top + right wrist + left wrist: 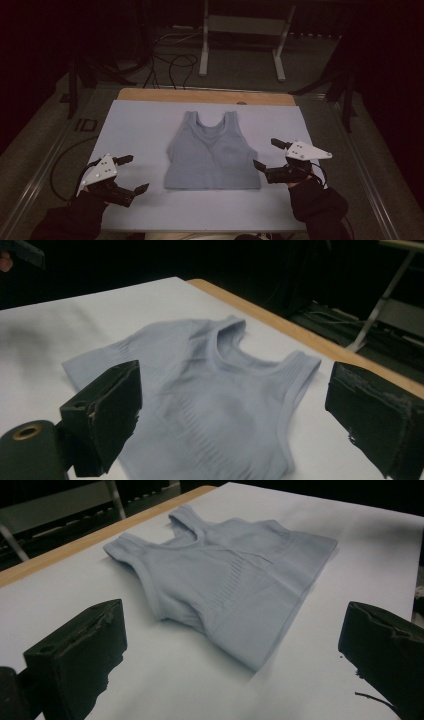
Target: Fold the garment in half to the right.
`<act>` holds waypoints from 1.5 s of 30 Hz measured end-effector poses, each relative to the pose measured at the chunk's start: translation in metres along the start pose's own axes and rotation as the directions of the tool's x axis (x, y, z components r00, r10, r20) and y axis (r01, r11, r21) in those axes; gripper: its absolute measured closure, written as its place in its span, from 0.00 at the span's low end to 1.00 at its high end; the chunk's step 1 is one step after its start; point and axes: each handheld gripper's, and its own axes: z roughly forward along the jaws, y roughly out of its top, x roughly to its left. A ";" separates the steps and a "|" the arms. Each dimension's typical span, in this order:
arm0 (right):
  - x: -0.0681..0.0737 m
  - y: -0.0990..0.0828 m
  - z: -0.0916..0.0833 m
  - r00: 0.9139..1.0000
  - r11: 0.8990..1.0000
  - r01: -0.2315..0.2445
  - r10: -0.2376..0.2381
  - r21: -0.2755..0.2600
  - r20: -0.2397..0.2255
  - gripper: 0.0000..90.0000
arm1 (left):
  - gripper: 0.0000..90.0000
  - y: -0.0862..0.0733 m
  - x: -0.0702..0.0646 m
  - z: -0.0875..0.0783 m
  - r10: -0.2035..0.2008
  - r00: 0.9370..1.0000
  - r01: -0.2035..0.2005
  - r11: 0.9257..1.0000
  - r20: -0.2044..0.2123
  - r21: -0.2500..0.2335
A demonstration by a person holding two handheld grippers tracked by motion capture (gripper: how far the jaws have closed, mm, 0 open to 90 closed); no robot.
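A pale blue sleeveless crop top point(212, 152) lies flat in the middle of a white sheet point(140, 130), straps toward the far edge. It appears in the left gripper view point(235, 585) and the right gripper view point(210, 405) too. My left gripper point(131, 175) stands open near the front left of the sheet, well left of the top's hem, with nothing between its jaws. My right gripper point(267, 154) is open just right of the top's lower right corner, jaws pointing at it and holding nothing.
The sheet covers a wooden table point(200, 95), whose bare strip shows along the far edge. Beyond it, on a dark floor, are cables point(172, 62) and a white metal stand point(242, 37). Grey rails point(45, 165) run along both sides.
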 end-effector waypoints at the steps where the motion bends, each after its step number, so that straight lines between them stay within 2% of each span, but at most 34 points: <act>1: 0.000 0.000 0.000 1.000 1.000 0.000 0.000 0.000 0.000 0.09 | 0.00 0.000 0.000 0.000 0.000 1.000 0.000 1.000 0.000 0.000; 6: -0.002 0.018 0.015 0.999 1.000 0.025 -0.025 0.003 -0.021 0.09 | 0.00 0.011 0.000 0.002 0.019 1.000 -0.019 1.000 0.007 0.000; 9: -0.002 0.022 0.022 0.999 1.000 0.023 -0.023 -0.002 -0.033 0.09 | 0.00 0.018 -0.001 0.004 0.034 0.999 -0.034 0.999 0.012 -0.004; 12: -0.003 0.031 0.036 0.998 0.999 0.045 -0.044 0.009 -0.049 0.09 | 0.00 0.021 -0.002 0.007 0.042 0.999 -0.043 0.999 0.020 0.007; 15: -0.004 0.037 0.049 0.997 0.999 0.048 -0.047 0.011 -0.069 0.09 | 0.00 0.026 -0.004 0.012 0.059 0.998 -0.060 0.998 0.034 0.026; 19: -0.005 0.045 0.067 0.995 0.999 0.038 -0.037 0.013 -0.095 0.09 | 0.00 0.031 -0.006 0.017 0.063 0.997 -0.064 0.998 0.050 0.030; 21: -0.004 0.049 0.078 0.994 0.999 0.040 -0.037 0.020 -0.104 0.09 | 0.00 0.035 -0.009 0.022 0.068 0.995 -0.072 0.996 0.070 0.044; 22: -0.004 0.049 0.078 0.994 0.999 0.040 -0.037 0.020 -0.104 0.09 | 0.00 0.035 -0.009 0.022 0.068 0.995 -0.072 0.996 0.070 0.044; 23: -0.004 0.052 0.090 0.992 0.998 0.049 -0.045 0.026 -0.119 0.09 | 0.00 0.038 -0.010 0.025 0.066 0.994 -0.071 0.996 0.086 0.052; 26: -0.002 0.056 0.106 0.990 0.998 0.047 -0.041 0.037 -0.137 0.09 | 0.00 0.039 -0.012 0.029 0.070 0.993 -0.076 0.995 0.095 0.058; 30: 0.002 0.059 0.127 0.985 0.998 0.040 -0.032 0.044 -0.170 0.09 | 0.00 0.041 -0.015 0.038 0.069 0.991 -0.080 0.993 0.116 0.089; 34: 0.005 0.060 0.148 0.980 0.998 0.035 -0.024 0.054 -0.195 0.09 | 0.00 0.041 -0.023 0.050 0.096 0.989 -0.111 0.984 0.108 0.139; 37: 0.009 0.061 0.163 0.981 0.997 0.041 -0.029 0.061 -0.191 0.09 | 0.00 0.038 -0.026 0.056 0.109 0.985 -0.130 0.978 0.132 0.163; 38: 0.009 0.061 0.168 0.981 0.997 0.040 -0.027 0.064 -0.191 0.09 | 0.00 0.038 -0.026 0.056 0.109 0.985 -0.130 0.978 0.132 0.163; 39: 0.011 0.062 0.172 0.981 0.997 0.031 -0.017 0.069 -0.196 0.09 | 0.00 0.036 -0.027 0.059 0.118 0.983 -0.143 0.974 0.142 0.177; 41: 0.012 0.063 0.181 0.980 0.996 0.038 -0.022 0.078 -0.197 0.09 | 0.00 0.034 -0.028 0.062 0.120 0.980 -0.150 0.970 0.158 0.192; 42: 0.012 0.063 0.181 0.980 0.996 0.038 -0.022 0.078 -0.197 0.09 | 0.00 0.034 -0.028 0.062 0.120 0.980 -0.150 0.970 0.158 0.192; 45: 0.012 0.066 0.199 0.980 0.994 0.043 -0.023 0.098 -0.200 0.09 | 0.00 0.029 -0.031 0.068 0.122 0.976 -0.160 0.965 0.182 0.209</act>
